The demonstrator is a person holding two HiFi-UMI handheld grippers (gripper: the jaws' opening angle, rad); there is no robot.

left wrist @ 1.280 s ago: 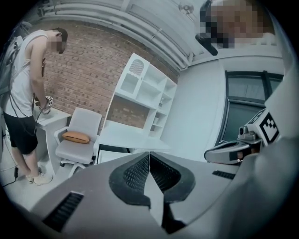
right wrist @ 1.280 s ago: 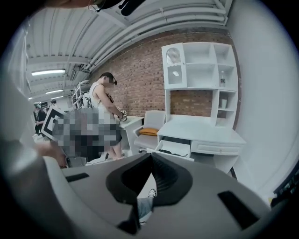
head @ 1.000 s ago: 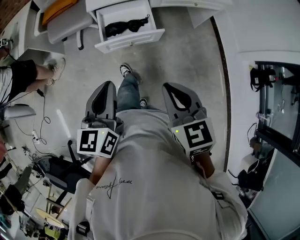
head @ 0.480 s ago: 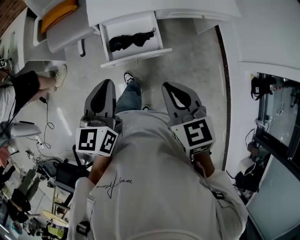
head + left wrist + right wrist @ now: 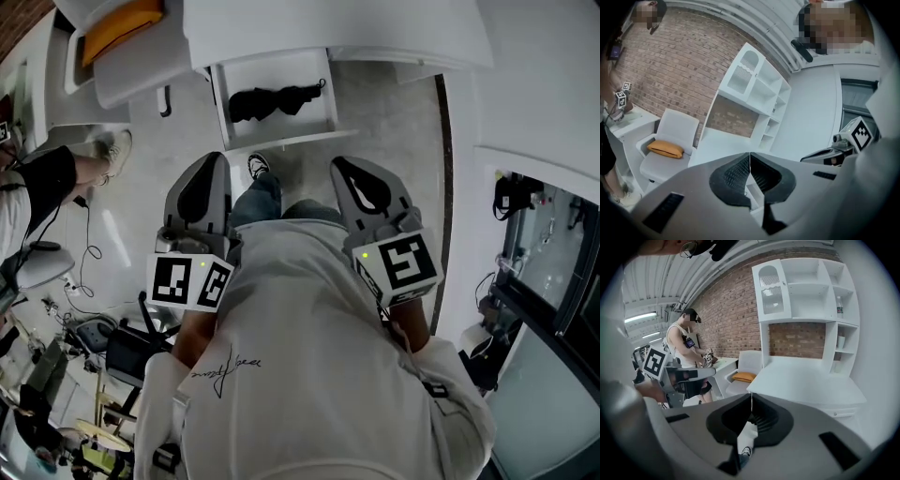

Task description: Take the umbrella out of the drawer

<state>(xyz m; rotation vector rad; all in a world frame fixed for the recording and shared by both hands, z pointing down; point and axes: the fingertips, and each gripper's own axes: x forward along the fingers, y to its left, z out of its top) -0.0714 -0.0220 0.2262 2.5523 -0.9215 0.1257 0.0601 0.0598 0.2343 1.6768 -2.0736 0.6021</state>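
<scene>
A black folded umbrella [image 5: 275,100] lies inside a white pulled-out drawer [image 5: 335,94] under a white desk, straight ahead on the floor side in the head view. My left gripper [image 5: 200,167] and my right gripper [image 5: 349,172] are held side by side at chest height, short of the drawer and apart from it. Both are shut with nothing between the jaws, as the left gripper [image 5: 750,155] and the right gripper [image 5: 751,396] views show. From the gripper views the umbrella is hidden behind the jaws.
A white chair [image 5: 141,70] with an orange cushion [image 5: 120,21] stands left of the drawer. The white desk [image 5: 806,380] carries a shelf unit [image 5: 806,291] against a brick wall. A person [image 5: 42,178] stands at the left, cables and clutter behind. A dark rack [image 5: 548,272] is at the right.
I have walked towards the desk: the drawer and umbrella have come nearer in the head view. Both grippers stay shut, held as before in front of my chest.
</scene>
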